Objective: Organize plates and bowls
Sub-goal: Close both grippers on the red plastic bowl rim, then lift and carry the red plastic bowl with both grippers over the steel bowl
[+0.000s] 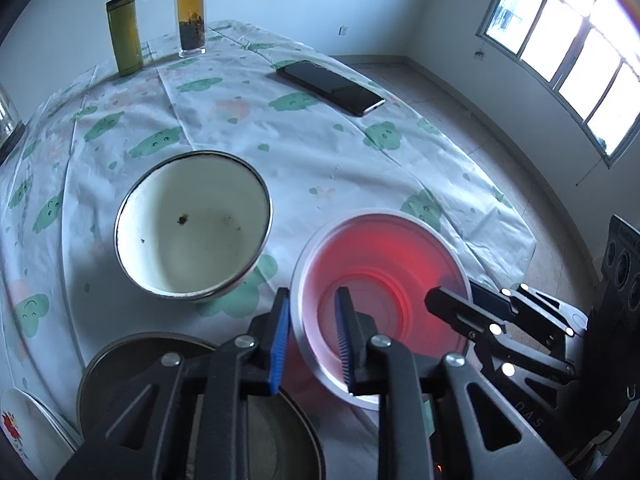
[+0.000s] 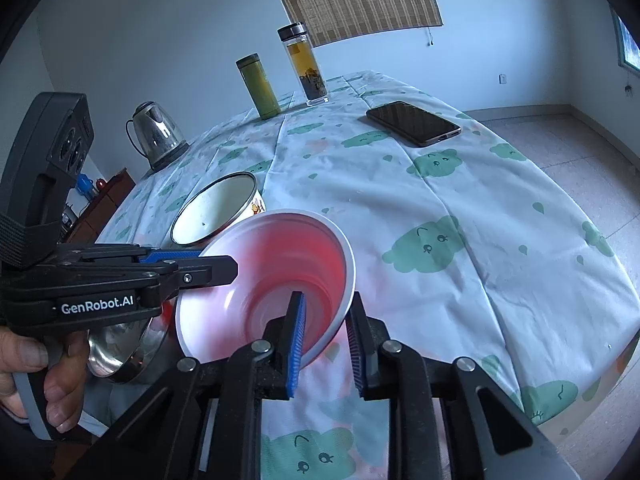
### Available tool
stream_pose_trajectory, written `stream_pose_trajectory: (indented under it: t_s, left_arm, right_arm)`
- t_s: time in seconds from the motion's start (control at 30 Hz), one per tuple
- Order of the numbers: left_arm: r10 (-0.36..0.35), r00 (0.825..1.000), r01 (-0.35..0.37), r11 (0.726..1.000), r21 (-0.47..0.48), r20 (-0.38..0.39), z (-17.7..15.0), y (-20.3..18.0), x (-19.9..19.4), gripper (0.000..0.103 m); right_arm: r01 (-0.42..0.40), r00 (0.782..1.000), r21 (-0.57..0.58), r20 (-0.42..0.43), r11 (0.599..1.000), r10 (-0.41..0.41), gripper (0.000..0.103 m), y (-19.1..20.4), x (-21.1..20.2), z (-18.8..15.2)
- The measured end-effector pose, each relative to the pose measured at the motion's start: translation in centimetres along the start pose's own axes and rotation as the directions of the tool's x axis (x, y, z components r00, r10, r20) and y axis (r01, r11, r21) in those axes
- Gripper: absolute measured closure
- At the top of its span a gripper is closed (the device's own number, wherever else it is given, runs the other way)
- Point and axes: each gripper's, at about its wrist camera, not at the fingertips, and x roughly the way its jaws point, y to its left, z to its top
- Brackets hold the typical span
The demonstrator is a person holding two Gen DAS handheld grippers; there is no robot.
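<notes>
Both grippers clamped on red bowl's [image 2: 280, 276] rim: left gripper [image 1: 314, 340] on one side, right gripper [image 2: 326, 340] opposite. Enamel bowl [image 1: 192, 224] beside it on table [image 2: 460, 208].

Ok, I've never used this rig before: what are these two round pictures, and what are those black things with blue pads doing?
There is no robot here. A person holds a pistol-grip tool in each hand, each with two jaws and a wide-angle camera looking along them. The left wrist picture is taken from the left gripper, the right wrist picture from the right gripper; there a hand holds the left tool. Both sets of jaws are shut on the rim of one red bowl, on opposite sides, and it sits tilted. On the cloud-print tablecloth are also a white enamel bowl, a steel bowl, a phone, a green flask, a tea bottle and a kettle.
</notes>
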Motion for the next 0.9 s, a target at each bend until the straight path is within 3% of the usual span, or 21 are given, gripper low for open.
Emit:
stream_pose_trajectory:
  t_s: [0.9]
  left_arm:
    - [-0.035,0.998,0.036,0.999,-0.017,0.060,-1.4,-1.8,-1.5,0.085]
  right_arm:
    - [0.023,0.999,0.011,0.030,1.000,-0.023,0.081,-0.6,-2.7,0.7]
